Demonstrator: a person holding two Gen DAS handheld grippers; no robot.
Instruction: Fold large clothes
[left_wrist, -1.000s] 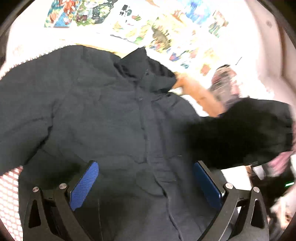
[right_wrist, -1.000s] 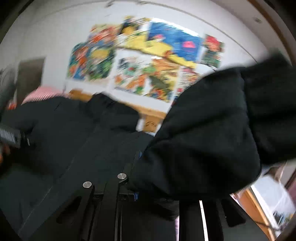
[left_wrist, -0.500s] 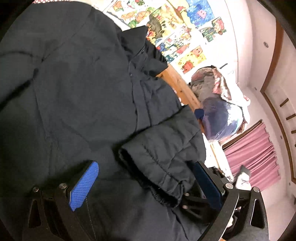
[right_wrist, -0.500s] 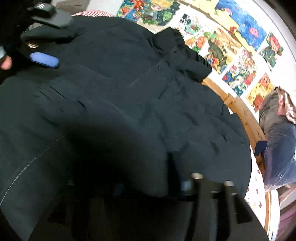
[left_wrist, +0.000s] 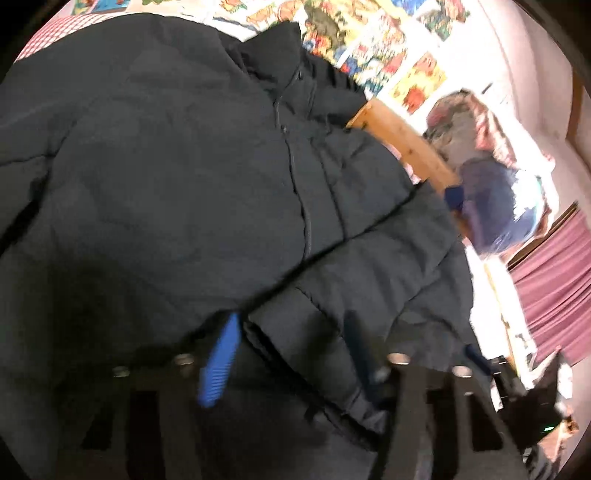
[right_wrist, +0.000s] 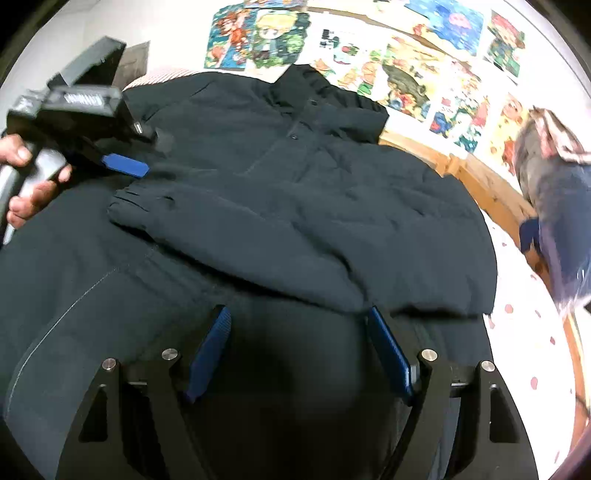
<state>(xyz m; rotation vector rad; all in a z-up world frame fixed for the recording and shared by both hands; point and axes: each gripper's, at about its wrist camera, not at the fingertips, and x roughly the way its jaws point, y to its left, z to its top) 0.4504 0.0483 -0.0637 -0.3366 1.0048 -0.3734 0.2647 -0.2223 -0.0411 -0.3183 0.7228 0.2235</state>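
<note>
Left wrist view
- Jacket (left_wrist: 177, 177): dark padded coat, front up, fills most of the frame; collar toward 12 o'clock, placket running down the middle.
- Sleeve (left_wrist: 369, 266): folded across the body from 3 o'clock toward 7 o'clock, cuff end low in frame.
- Left gripper (left_wrist: 291, 354): blue pads parted, cuff end of the sleeve lying between them; frame is blurred, so I cannot tell whether the pads touch the cloth.
- Headboard (left_wrist: 402, 144): wooden rail at 2 o'clock, just beyond the jacket's shoulder.
- Posters (left_wrist: 391, 48): colourful sheets on the wall at 1 o'clock.
- Curtain (left_wrist: 554, 280): pink, at 3 o'clock.

Right wrist view
- Jacket (right_wrist: 332, 155): spread flat on a bed, collar at 12 o'clock; sleeve (right_wrist: 258, 236) lies across the chest, cuff pointing to 9 o'clock.
- Right gripper (right_wrist: 299, 347): at 6 o'clock, fingers wide apart, nothing between them; jacket hem beneath.
- Left gripper (right_wrist: 125, 166): at 9 o'clock, held in a bare hand (right_wrist: 26, 184); one blue pad shows just above the cuff.
- Bedsheet (right_wrist: 528, 332): white with pink spots, at 4 o'clock.
- Bundle of clothes (right_wrist: 554, 177): at 3 o'clock, beside the headboard (right_wrist: 480, 181).
</note>
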